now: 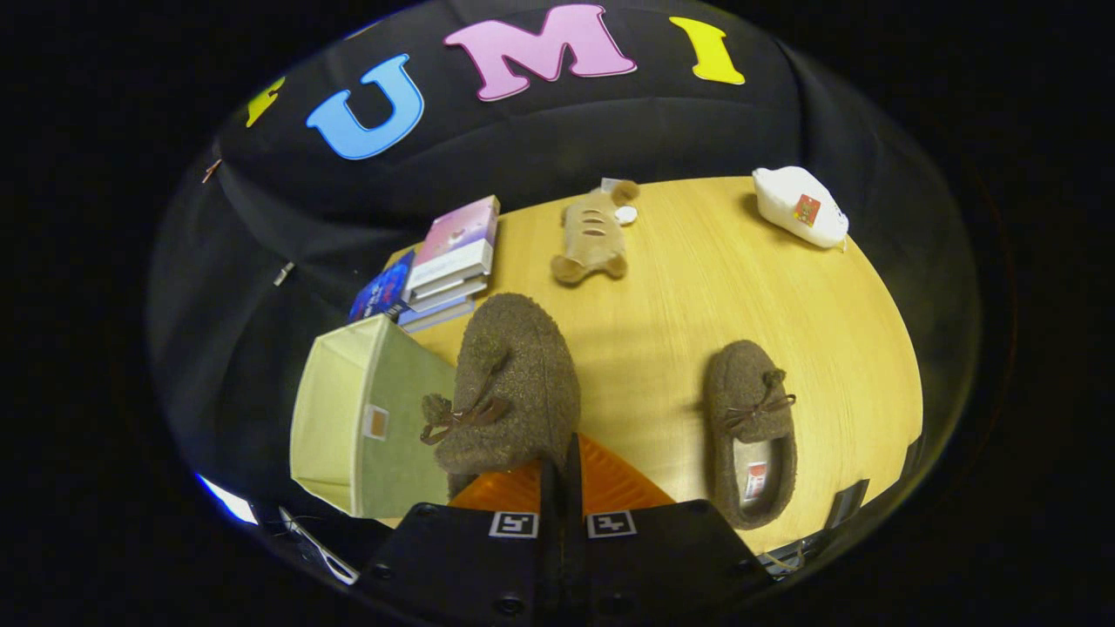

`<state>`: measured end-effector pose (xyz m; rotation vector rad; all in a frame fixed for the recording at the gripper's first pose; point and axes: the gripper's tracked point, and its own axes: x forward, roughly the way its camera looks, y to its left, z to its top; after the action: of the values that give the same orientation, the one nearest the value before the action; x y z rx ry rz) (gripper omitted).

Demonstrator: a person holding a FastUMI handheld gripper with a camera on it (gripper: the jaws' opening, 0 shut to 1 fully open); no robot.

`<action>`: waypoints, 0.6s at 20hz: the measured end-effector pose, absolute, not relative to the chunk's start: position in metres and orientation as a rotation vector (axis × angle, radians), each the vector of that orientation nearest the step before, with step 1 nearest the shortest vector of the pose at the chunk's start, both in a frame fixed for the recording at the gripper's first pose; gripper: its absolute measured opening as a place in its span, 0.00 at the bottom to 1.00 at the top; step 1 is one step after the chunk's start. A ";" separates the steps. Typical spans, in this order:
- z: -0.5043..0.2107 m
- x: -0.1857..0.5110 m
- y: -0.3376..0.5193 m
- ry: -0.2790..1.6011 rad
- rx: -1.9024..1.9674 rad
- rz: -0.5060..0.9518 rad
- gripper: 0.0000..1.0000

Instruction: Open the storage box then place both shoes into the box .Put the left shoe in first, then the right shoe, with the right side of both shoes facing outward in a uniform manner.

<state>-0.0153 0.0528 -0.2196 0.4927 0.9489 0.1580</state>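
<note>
Two fuzzy brown bow-tied shoes: tongs point(560, 466) pinched on one shoe point(514, 392) beside the open box point(348, 418), other shoe point(751, 431) flat.

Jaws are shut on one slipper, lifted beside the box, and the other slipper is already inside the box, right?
Not quite. The gripper jaws are shut on one slipper, held beside the open box, but the other slipper is not inside the box: it lies on the table, off to the held slipper's other side. The gripper view shows this.

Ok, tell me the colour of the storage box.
Pale green storage box, best seen in the gripper view, beside the held shoe.
</note>
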 end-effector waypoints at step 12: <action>-0.124 0.013 0.231 0.936 0.581 0.370 0.06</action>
<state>0.0126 0.2309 -0.1243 0.5808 0.9355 0.3696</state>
